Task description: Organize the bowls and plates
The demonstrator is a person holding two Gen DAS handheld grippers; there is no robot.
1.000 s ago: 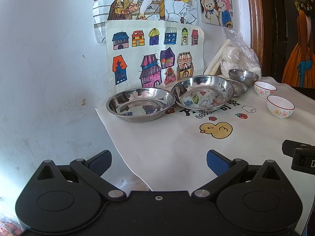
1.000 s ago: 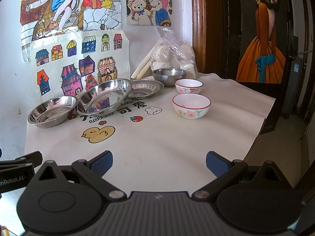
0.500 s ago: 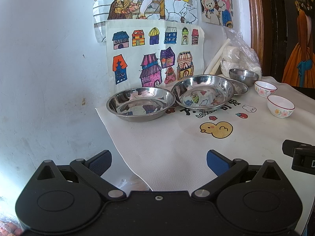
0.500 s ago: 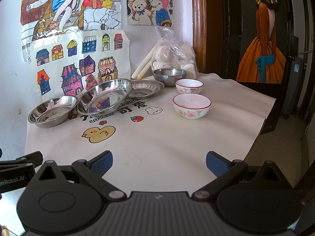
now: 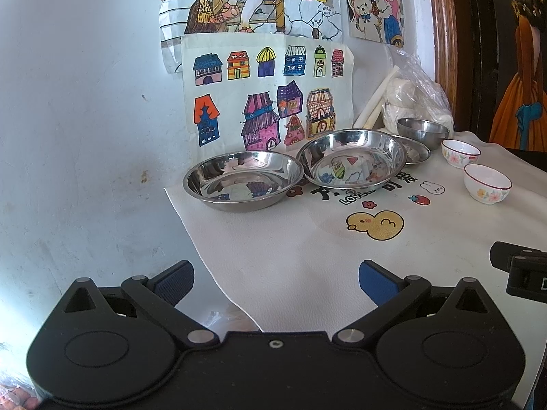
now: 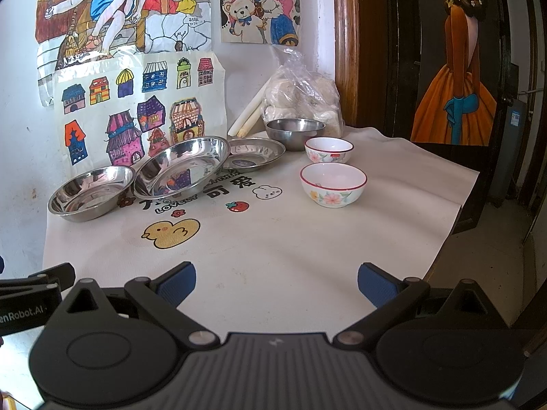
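Steel and ceramic ware stands along the far side of the table, none of it stacked yet. At the far left corner sits the left steel plate [image 5: 242, 180]; beside it the middle steel plate [image 5: 354, 161] is tilted, its right rim propped on the small steel plate [image 6: 254, 152]. Behind that, near the wall, stands the steel bowl [image 6: 294, 132], with the far floral bowl [image 6: 329, 149] just beside it and the near floral bowl [image 6: 333, 184] a little closer to the front edge. A white tablecloth [image 6: 273, 249] printed with a duck covers the table. A plastic bag [image 6: 301, 99] of pale contents leans in the far corner against the wall; what it holds cannot be made out.

The left gripper [image 5: 275, 282] hovers over the front left edge, jaws spread wide and empty. The right gripper [image 6: 277, 282] hovers over the front edge, jaws likewise spread and holding nothing. Both are well apart from the ware.

Assessment: the task appears to be at its opening, with approach not yet committed. The next move calls for reaching across to a rim, probably nesting one floral bowl into the other or one plate into another. Thin steel rims demand a firm pinch; the tilted plate may slip when disturbed.
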